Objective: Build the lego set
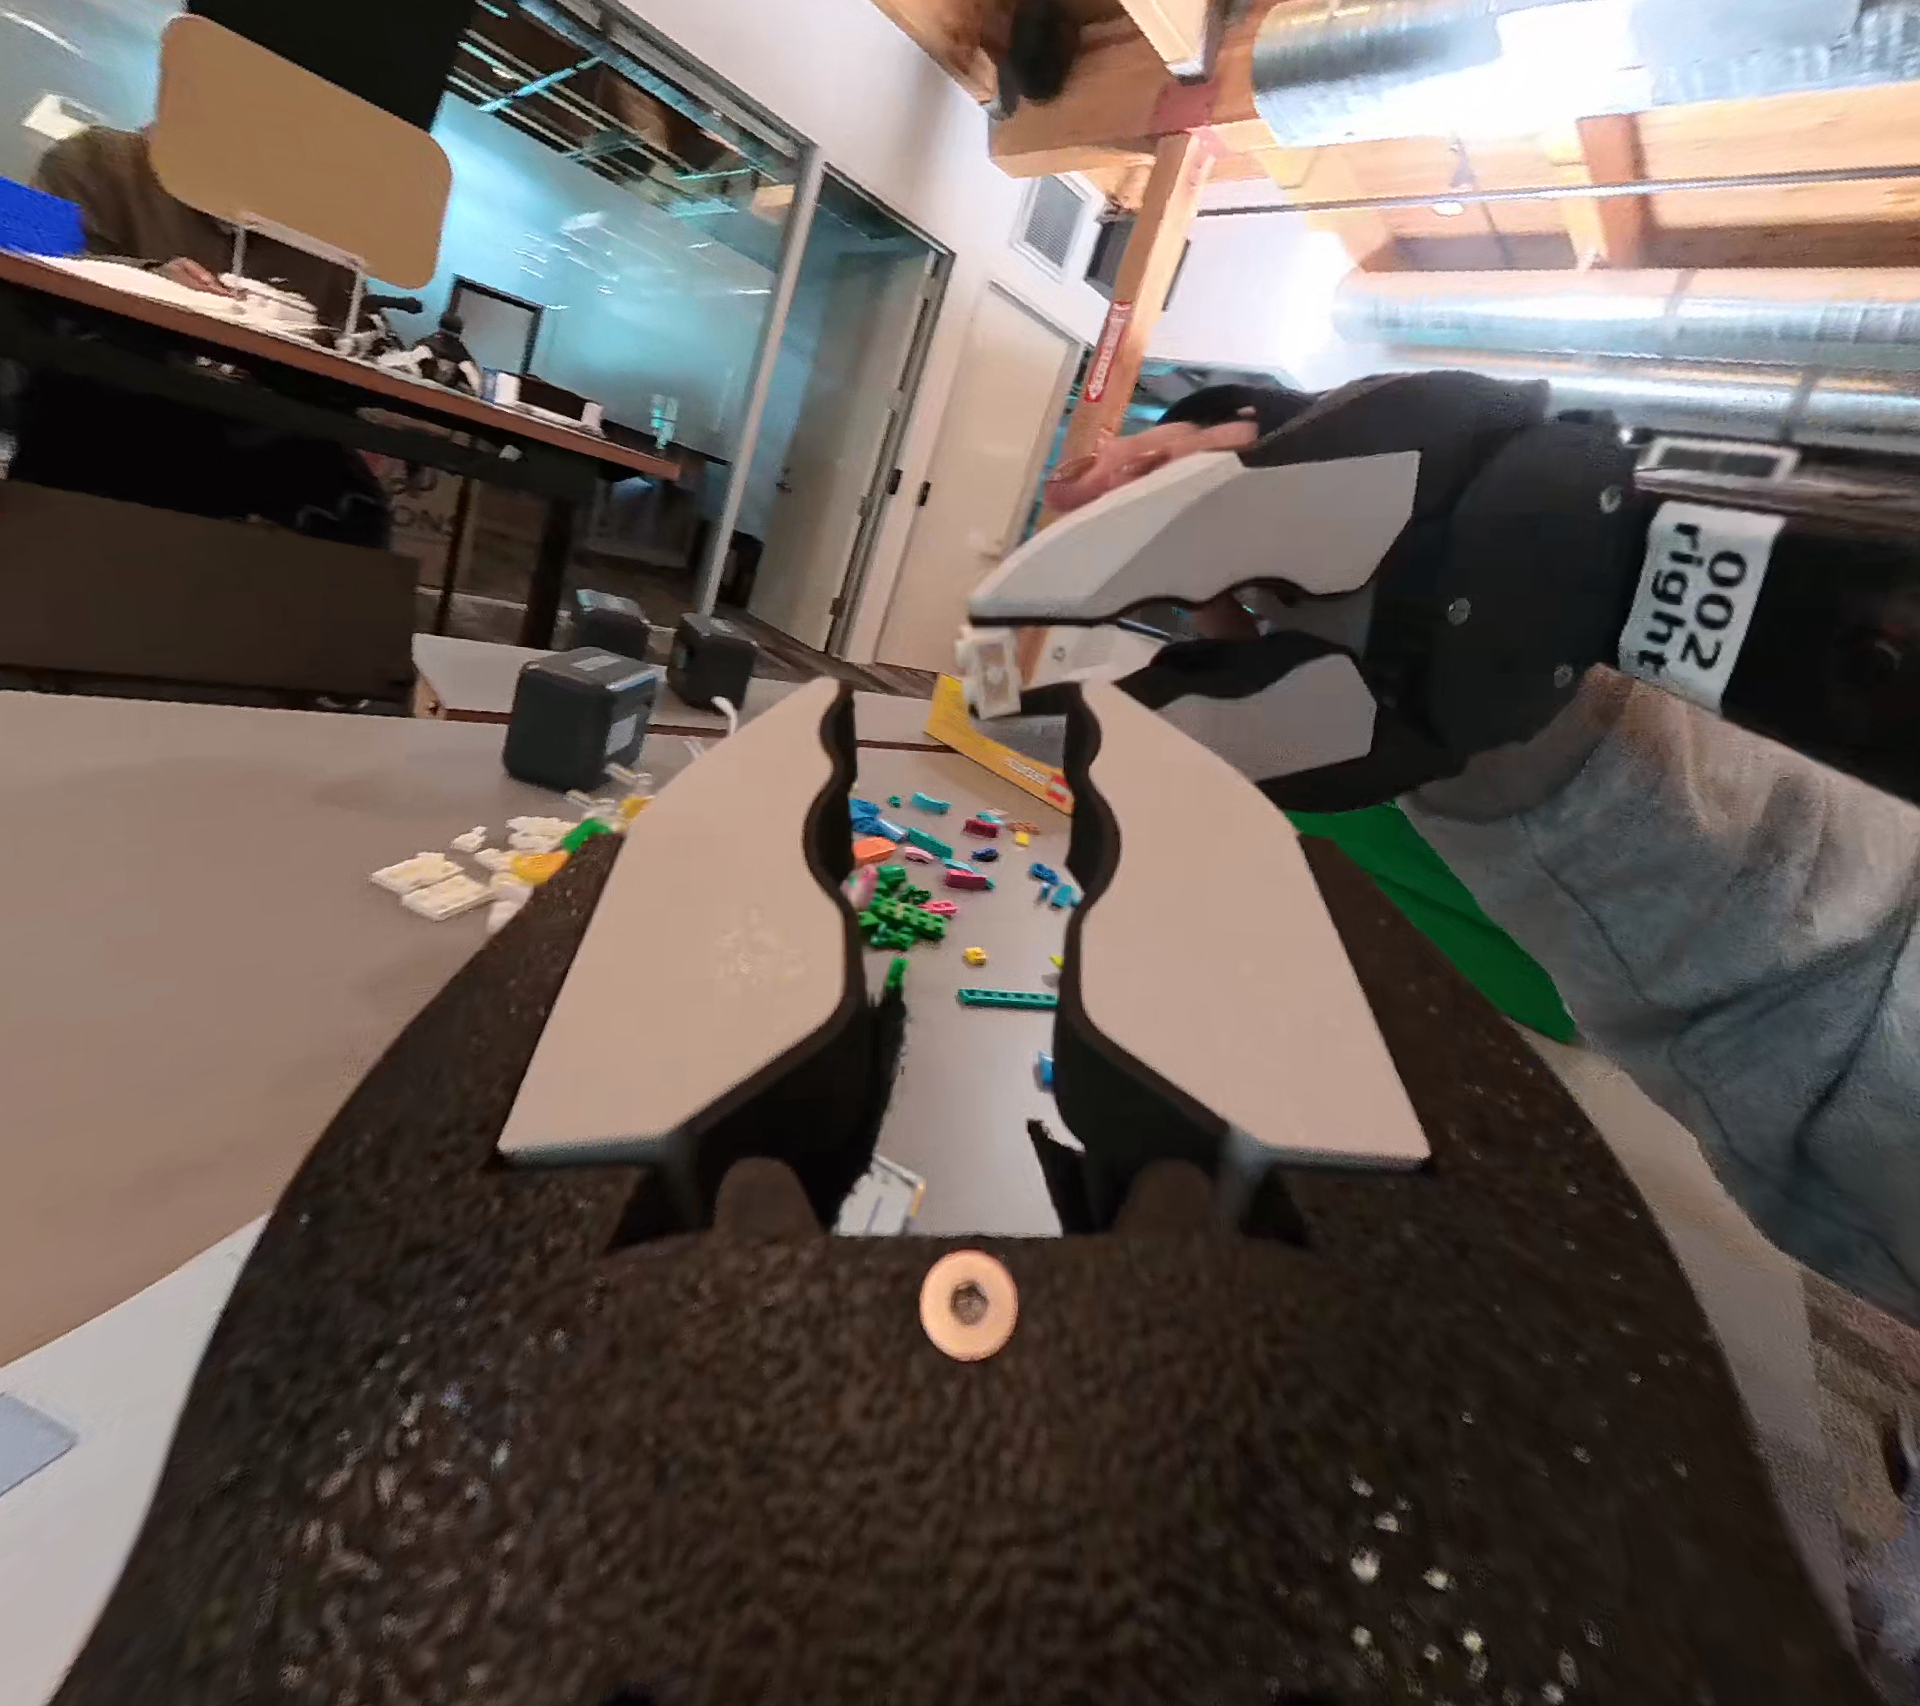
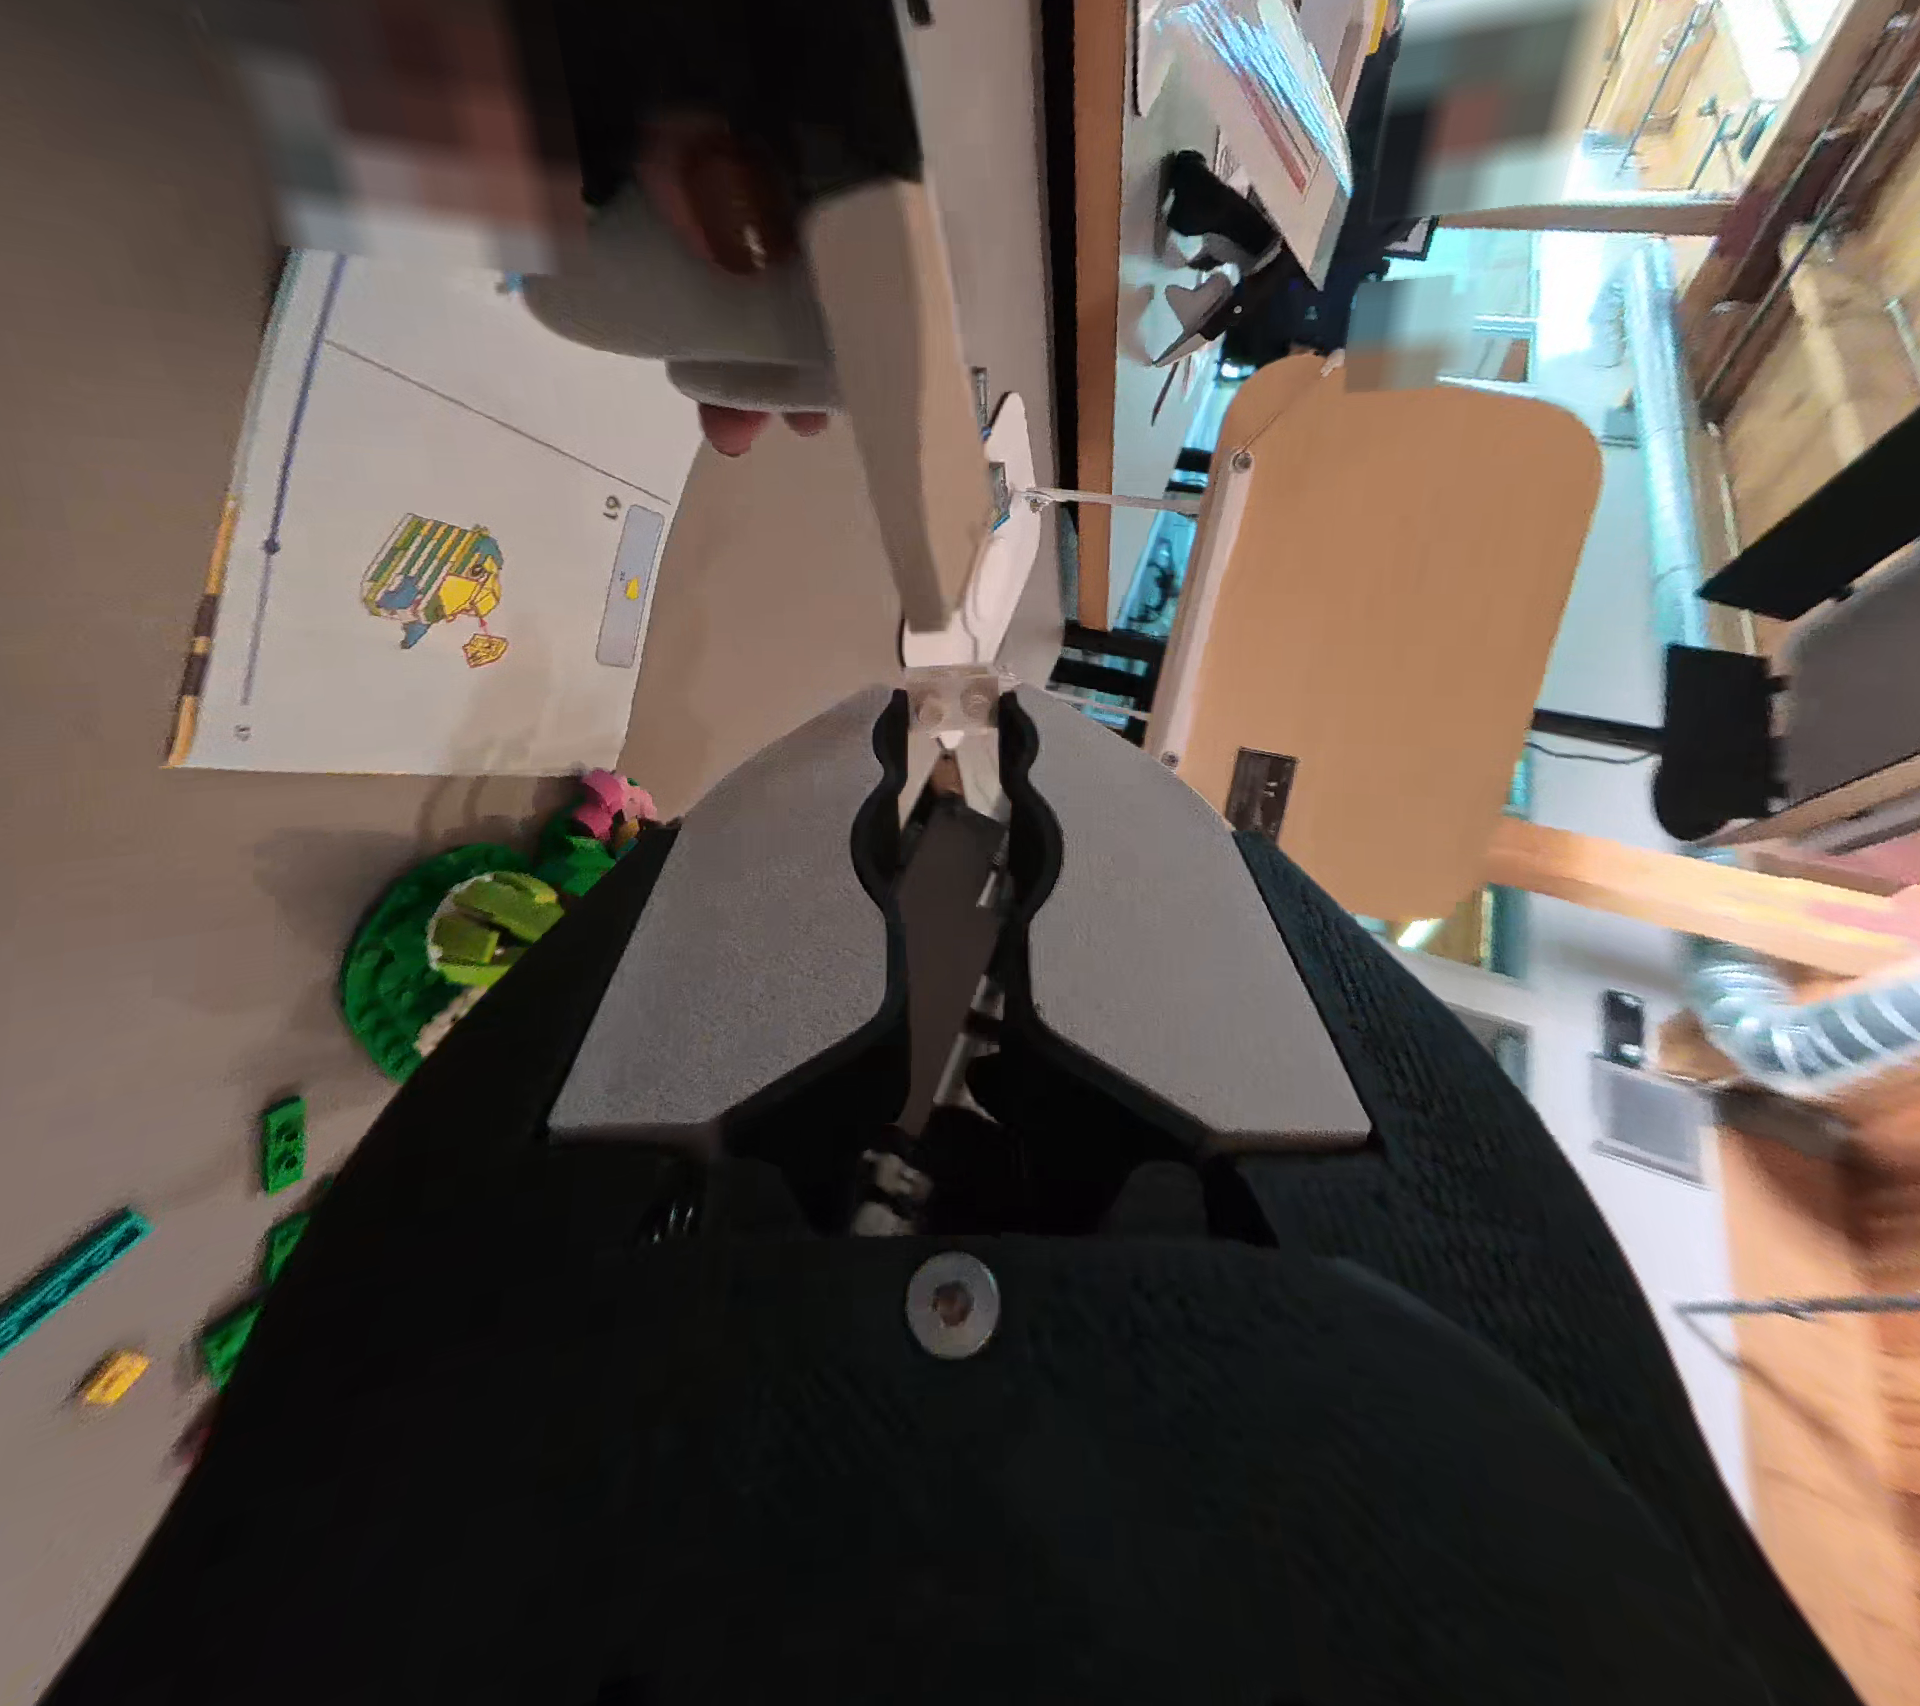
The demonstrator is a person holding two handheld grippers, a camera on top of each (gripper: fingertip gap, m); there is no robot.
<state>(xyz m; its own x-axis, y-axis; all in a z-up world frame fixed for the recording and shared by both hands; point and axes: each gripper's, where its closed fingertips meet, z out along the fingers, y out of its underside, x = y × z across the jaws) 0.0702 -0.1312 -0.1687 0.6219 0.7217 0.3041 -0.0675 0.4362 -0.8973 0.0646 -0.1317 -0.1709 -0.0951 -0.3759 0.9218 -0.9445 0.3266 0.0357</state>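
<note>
Gripping: my right gripper (image 2: 951,706) pinches a small clear brick (image 2: 954,708) at its fingertips, raised above the table (image 1: 208,877).
Left gripper (image 1: 961,721): fingers apart, holding nothing.
Handling: brick looks light, stiff and slick; I judge its flat sides the best hold.
Loose pieces (image 1: 914,877): scattered on the table, no container.
Booklet (image 2: 416,534): lies open beside the green build (image 2: 436,950).

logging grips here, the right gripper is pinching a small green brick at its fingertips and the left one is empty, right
Not quite: the small brick pinched by the right gripper is clear to whitish, not green. The right wrist view shows it at the fingertips, and the left wrist view shows it too. The green bricks lie loose on the table. The left gripper is indeed empty, jaws apart.
</note>
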